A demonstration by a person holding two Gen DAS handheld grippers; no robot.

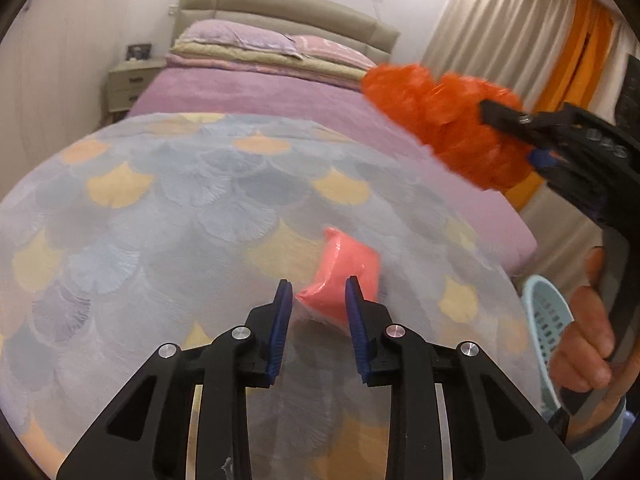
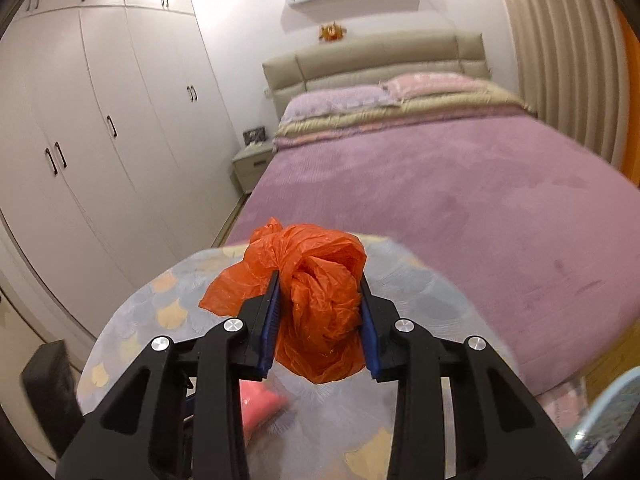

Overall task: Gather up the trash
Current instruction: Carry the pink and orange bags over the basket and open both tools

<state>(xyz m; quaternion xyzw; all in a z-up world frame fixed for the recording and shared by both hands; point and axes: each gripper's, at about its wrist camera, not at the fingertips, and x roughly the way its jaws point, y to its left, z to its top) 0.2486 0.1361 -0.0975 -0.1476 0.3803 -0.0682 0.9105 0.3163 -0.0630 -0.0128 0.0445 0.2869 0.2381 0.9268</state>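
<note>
My right gripper (image 2: 320,316) is shut on a crumpled orange plastic bag (image 2: 320,312) and holds it above the patterned blanket (image 2: 420,292). The bag also shows in the left wrist view (image 1: 440,120), up at the right, held by the right gripper (image 1: 508,120). My left gripper (image 1: 318,300) is open, its blue pads on either side of a pink plastic packet (image 1: 344,276) that lies on the blanket (image 1: 160,220). Whether the pads touch the packet I cannot tell. The packet shows in the right wrist view (image 2: 260,400) below the fingers.
A light blue slotted basket (image 1: 548,320) sits beside the bed at the right, also low right in the right wrist view (image 2: 608,420). A purple bedspread (image 2: 440,200), pillows and headboard lie beyond. White wardrobes (image 2: 100,120) stand left, curtains (image 1: 500,32) right.
</note>
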